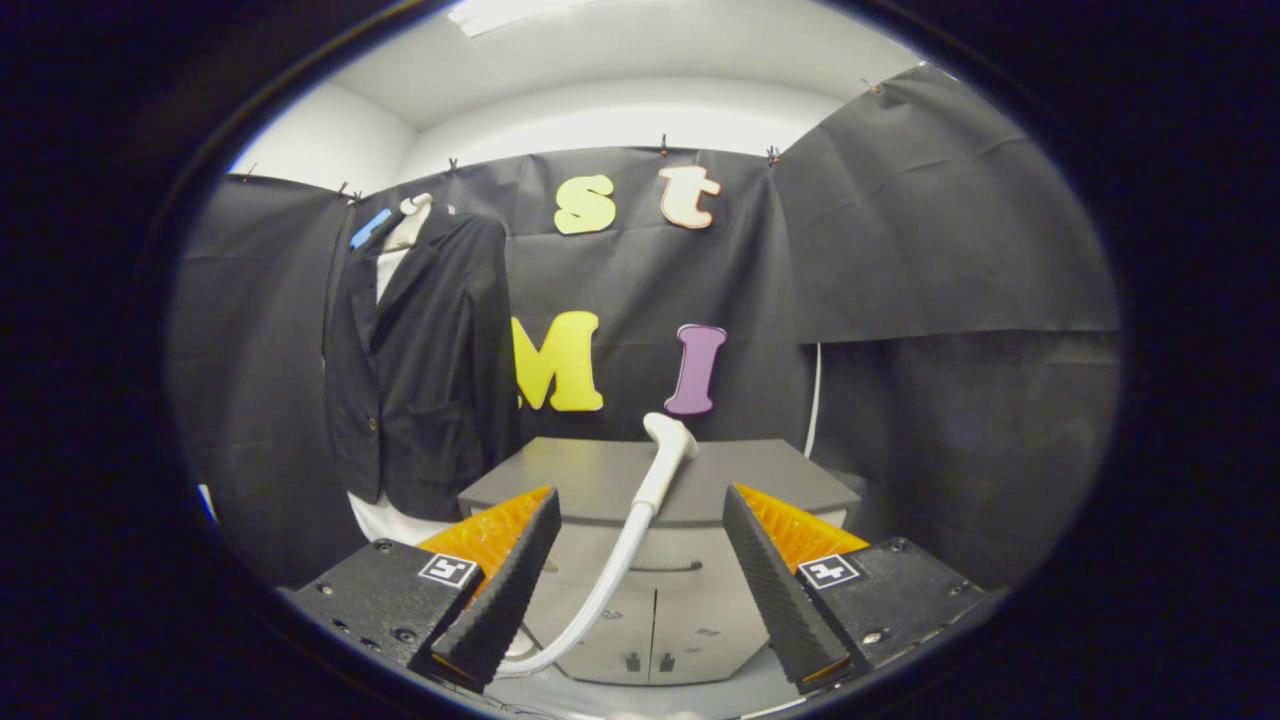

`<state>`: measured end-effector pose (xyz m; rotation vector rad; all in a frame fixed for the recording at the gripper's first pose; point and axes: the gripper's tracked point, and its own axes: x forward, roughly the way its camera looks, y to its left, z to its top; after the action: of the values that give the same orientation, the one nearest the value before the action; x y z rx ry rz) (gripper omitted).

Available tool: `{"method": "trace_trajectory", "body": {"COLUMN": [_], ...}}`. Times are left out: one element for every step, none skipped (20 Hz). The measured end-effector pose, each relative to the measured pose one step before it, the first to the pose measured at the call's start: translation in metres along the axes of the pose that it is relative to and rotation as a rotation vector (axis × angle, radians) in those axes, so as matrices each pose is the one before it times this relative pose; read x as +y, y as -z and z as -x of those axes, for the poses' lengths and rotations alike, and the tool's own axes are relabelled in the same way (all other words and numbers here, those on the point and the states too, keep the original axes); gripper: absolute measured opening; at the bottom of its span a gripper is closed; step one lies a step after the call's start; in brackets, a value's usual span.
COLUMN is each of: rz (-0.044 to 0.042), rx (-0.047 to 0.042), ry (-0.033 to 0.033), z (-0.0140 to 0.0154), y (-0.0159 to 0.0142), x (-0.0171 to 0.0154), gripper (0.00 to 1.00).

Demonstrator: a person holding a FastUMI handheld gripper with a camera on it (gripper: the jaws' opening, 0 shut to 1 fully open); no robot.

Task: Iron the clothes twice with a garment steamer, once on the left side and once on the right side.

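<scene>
A dark jacket (425, 370) over a white garment hangs on a hanger against the booth wall, to the left beyond my fingers. A white garment steamer head (668, 440) with its handle stands tilted on a grey cabinet (590, 480), ahead of and between my fingers. Its white hose (600, 590) curves down past the inner side of the left finger. My gripper (640, 510) is open, with a wide gap and nothing held between the fingers.
The grey cabinet has drawers and doors on its front (650, 620). A white cable (815, 400) runs down the wall behind the cabinet's right side. Black cloth walls close the booth at the back and on both sides.
</scene>
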<state>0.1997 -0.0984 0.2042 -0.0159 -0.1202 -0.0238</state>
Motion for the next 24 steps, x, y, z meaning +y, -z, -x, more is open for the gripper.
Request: {"method": "trace_trajectory", "body": {"rz": [-0.00359,-0.00244,-0.00243,-0.00357,-0.00551,-0.00593,-0.00728,-0.00978,-0.01037,-0.01044,-0.01266,-0.00571,-0.00354,-0.00342,-0.00658,-0.01677,-0.01586,-0.01566,-0.02369,-0.01659,-0.00293,-0.00217,-0.00777,-0.01025], "rx": [-0.00587,0.00011,0.00253,0.00908,0.01366,0.02272,0.02404,0.01888,0.02600,0.02587,0.01865,0.02959,0.02673,0.02448,0.03099,0.02379,0.03226,0.03169,0.01854,0.01370,0.00844,0.00387,0.01181,0.01397], "ry": [-0.01012,-0.00765,-0.00726,-0.00750,-0.01038,-0.00639,-0.00723,-0.00684,0.00246,-0.00085,-0.00908,-0.00335,-0.00409,-0.00171,-0.00086,0.00230,-0.00258,-0.00513,0.00313,0.00456,0.00580,0.01944,0.01627,0.01004], "z": [-0.02250,-0.02327,-0.02000,-0.02162,-0.02002,-0.01874,-0.01769,-0.01808,-0.01707,-0.01625,-0.01319,-0.01173,-0.01109,-0.01299,-0.01035,-0.00909,-0.00896,-0.00889,-0.00585,-0.00410,-0.00468,-0.00463,-0.00478,-0.00654], "y": [-0.01154,-0.00768,-0.00787,-0.00471,-0.00263,0.00001,0.00049,0.00153,0.00085,0.00290,0.00298,0.00593,0.00484,0.00533,0.00392,0.00486,0.00583,0.00842,0.00281,0.00308,0.00148,-0.00028,0.00014,0.00451], "x": [-0.00465,-0.00312,-0.00423,-0.00529,-0.00464,-0.00442,-0.00488,-0.00459,-0.00565,-0.00523,-0.00161,-0.00278,-0.00258,-0.00211,-0.00206,-0.00282,-0.00142,-0.00017,-0.00184,-0.00106,-0.00143,-0.00362,-0.00333,-0.00205], "gripper": [1.00,1.00,1.00,1.00,1.00,1.00,1.00,1.00,1.00,1.00,1.00,1.00,1.00,1.00,1.00,1.00,0.99,0.96,0.95,0.93,0.92,0.89,0.88,0.85]}}
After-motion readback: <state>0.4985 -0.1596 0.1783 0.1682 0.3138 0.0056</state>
